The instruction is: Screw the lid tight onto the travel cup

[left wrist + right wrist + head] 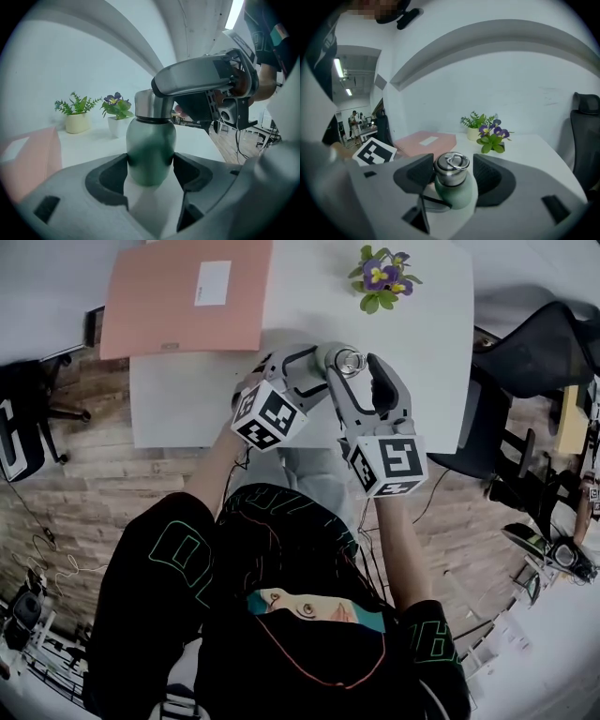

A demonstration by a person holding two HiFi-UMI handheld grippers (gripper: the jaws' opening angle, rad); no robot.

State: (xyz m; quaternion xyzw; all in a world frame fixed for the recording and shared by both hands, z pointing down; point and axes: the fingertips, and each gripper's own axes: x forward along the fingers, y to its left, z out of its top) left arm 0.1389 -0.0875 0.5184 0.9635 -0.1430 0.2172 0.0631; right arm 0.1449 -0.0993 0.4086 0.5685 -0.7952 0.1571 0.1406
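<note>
**A:** Travel cup (151,145): where is it, and why two grips?

**B:** Over the white surface (431,352), on the near side of the potted plants (485,131). The left tool (151,164) pinches the green body, I'd say to stop it spinning. The right tool (453,172) stands open around the steel lid (451,165), one pad clear of it.

**A:** Counts?

**B:** One cup, one lid, two tools, two plants, one pink folder (159,296) left of the plants.

White desk (187,399) stands on wood-plank floor (84,493) — black office chair (539,352) alongside, plain white wall (511,84) behind.
</note>
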